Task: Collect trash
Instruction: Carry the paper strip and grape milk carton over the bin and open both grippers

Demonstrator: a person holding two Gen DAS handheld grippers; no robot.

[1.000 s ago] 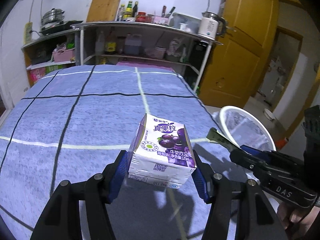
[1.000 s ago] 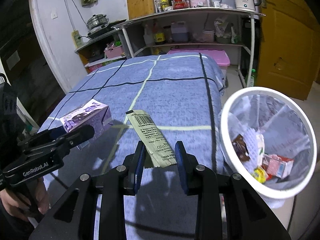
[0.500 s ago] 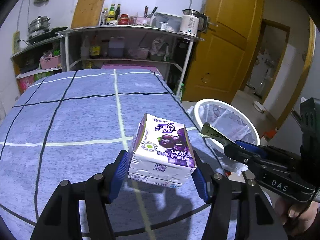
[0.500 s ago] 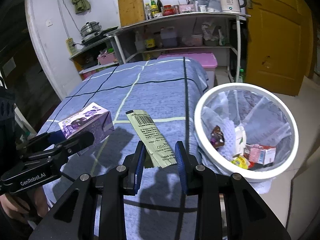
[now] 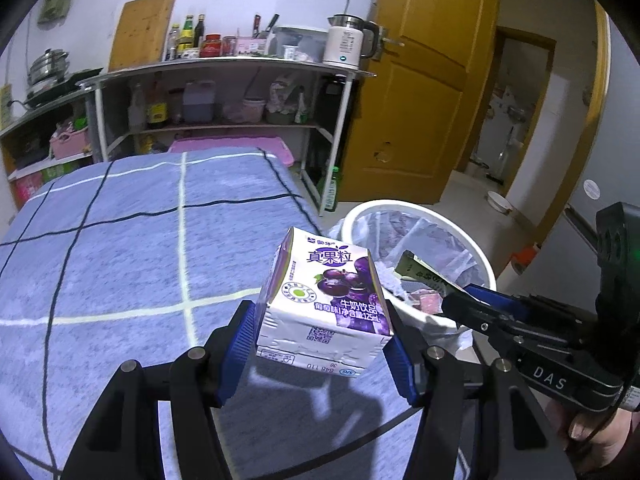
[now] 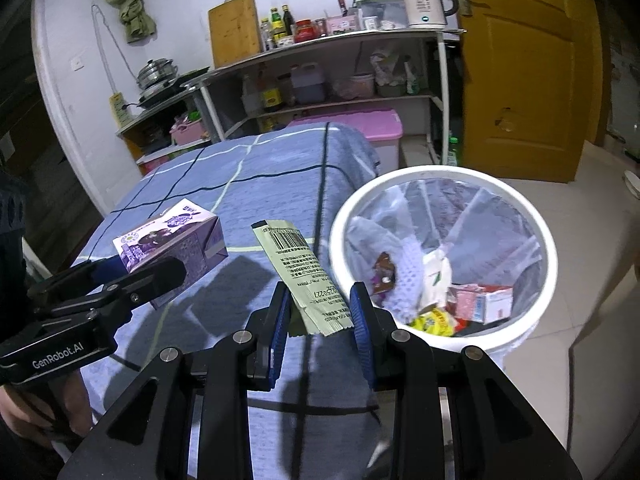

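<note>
My left gripper (image 5: 320, 350) is shut on a purple and white drink carton (image 5: 324, 304) and holds it above the right edge of the blue checked bed (image 5: 120, 264). The carton also shows in the right wrist view (image 6: 172, 246). My right gripper (image 6: 320, 320) is shut on a flat pale green wrapper (image 6: 304, 276) with a barcode, held just left of the white bin (image 6: 540, 232). The bin is lined with a clear bag and holds several pieces of trash (image 6: 472, 304). In the left wrist view the bin (image 5: 360, 212) stands to the right, with the wrapper (image 5: 420, 272) over it.
The bin stands on the tiled floor (image 6: 592, 264) beside the bed. Metal shelves (image 5: 224, 92) with bottles and a kettle (image 5: 346, 44) stand behind the bed. A pink box (image 6: 360, 128) sits under them. A yellow door (image 5: 420, 100) is at the right.
Both grippers have moved to the right toward the bin with their loads. The bin now looks larger and nearer in both views. Both grips are unchanged.
</note>
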